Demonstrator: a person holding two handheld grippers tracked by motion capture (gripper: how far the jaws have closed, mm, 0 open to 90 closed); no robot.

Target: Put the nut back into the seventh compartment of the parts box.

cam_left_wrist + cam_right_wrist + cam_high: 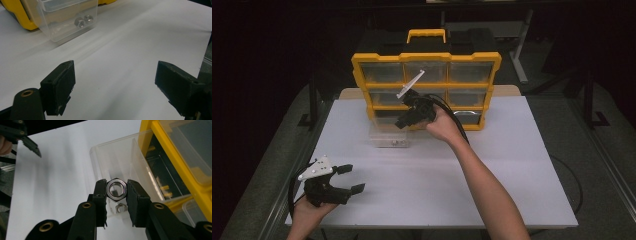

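My right gripper (pixel 116 185) is shut on a large steel hex nut (pixel 109 190), pinched flat side to flat side between the pads. It hangs over a clear plastic drawer (pixel 120 157) that stands on the white table in front of the yellow organizer (pixel 427 57). Another nut (pixel 121 208) lies on the drawer's floor; in the left gripper view two nuts (pixel 83 20) lie in that drawer (pixel 62 22). In the high view the right gripper (pixel 401 122) is above the drawer (pixel 387 137). My left gripper (pixel 352 178) rests at the table's front left, open with nothing between its jaws (pixel 115 72).
The yellow organizer stands upright at the back of the white table (pixel 437 175), with several clear drawers in it and one bottom slot vacant. Dark floor and table legs surround the table. Black cables trail from both grippers.
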